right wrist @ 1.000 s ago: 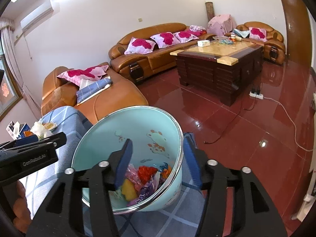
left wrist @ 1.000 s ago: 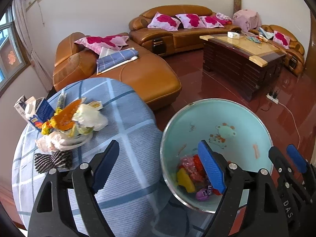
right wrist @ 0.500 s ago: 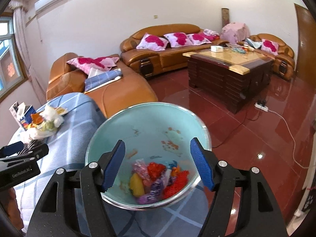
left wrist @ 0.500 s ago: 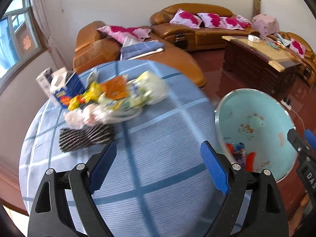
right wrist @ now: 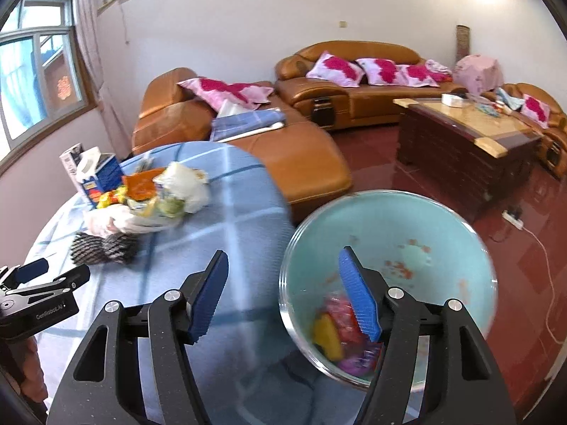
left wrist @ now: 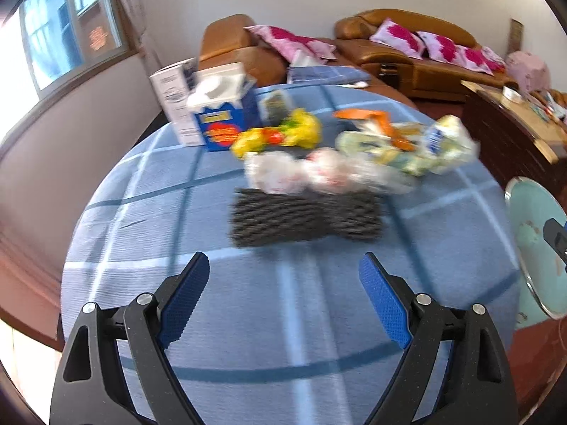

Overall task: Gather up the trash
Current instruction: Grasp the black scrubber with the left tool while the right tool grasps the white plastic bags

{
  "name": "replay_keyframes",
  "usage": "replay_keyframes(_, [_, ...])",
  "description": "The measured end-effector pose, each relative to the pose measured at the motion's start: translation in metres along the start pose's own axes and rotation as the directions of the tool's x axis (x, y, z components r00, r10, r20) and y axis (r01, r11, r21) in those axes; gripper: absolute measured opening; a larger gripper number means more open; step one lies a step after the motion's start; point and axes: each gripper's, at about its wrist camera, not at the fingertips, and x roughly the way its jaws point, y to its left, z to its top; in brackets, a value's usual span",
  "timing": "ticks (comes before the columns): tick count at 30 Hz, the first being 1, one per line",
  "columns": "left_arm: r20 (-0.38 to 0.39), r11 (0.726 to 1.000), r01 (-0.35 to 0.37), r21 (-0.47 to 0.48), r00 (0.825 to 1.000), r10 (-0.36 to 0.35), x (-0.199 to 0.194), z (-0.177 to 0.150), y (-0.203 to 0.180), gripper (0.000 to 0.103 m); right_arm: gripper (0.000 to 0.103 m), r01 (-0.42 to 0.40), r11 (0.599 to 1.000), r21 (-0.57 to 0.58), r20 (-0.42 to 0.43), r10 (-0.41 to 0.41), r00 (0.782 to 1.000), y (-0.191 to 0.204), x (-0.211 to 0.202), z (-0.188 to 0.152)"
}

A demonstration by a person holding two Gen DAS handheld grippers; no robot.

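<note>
A heap of trash lies on the round table (left wrist: 248,318) with the blue checked cloth: a black foam net (left wrist: 304,217), clear plastic bags (left wrist: 301,173), a yellow wrapper (left wrist: 283,134), an orange wrapper (left wrist: 375,118) and a pale bag (left wrist: 425,148). My left gripper (left wrist: 284,260) hangs open and empty over the cloth, just short of the foam net. The light blue bin (right wrist: 407,233) stands at the table's right edge, with colourful wrappers (right wrist: 336,329) at its bottom. My right gripper (right wrist: 283,253) straddles the table edge and the bin rim; its jaws are closing on nothing.
A blue carton (left wrist: 223,124) and a white box (left wrist: 173,99) stand behind the heap. Brown leather sofas (right wrist: 312,163) with pink cushions run along the far walls. A dark wooden coffee table (right wrist: 460,148) and a power strip (right wrist: 512,217) are on the red floor.
Both grippers have swung left, away from the bin. The left one went from above the bin to over the table, facing the trash heap. The right one's left finger is now over the cloth.
</note>
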Motion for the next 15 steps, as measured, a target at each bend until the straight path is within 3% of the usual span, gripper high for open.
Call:
replay_keyframes(7, [0.004,0.997,-0.025,-0.074,1.0,0.026,0.012,0.015,0.037,0.085,0.066,-0.083,0.995,-0.06,-0.006,0.083,0.997,0.041,0.018,0.022])
replay_keyframes(15, [-0.034,0.993,0.046,-0.108,0.998,-0.049,0.045,0.032,0.042,0.085,0.066,-0.12,0.99,-0.076,-0.027,0.119,0.993,0.069,0.058,0.046])
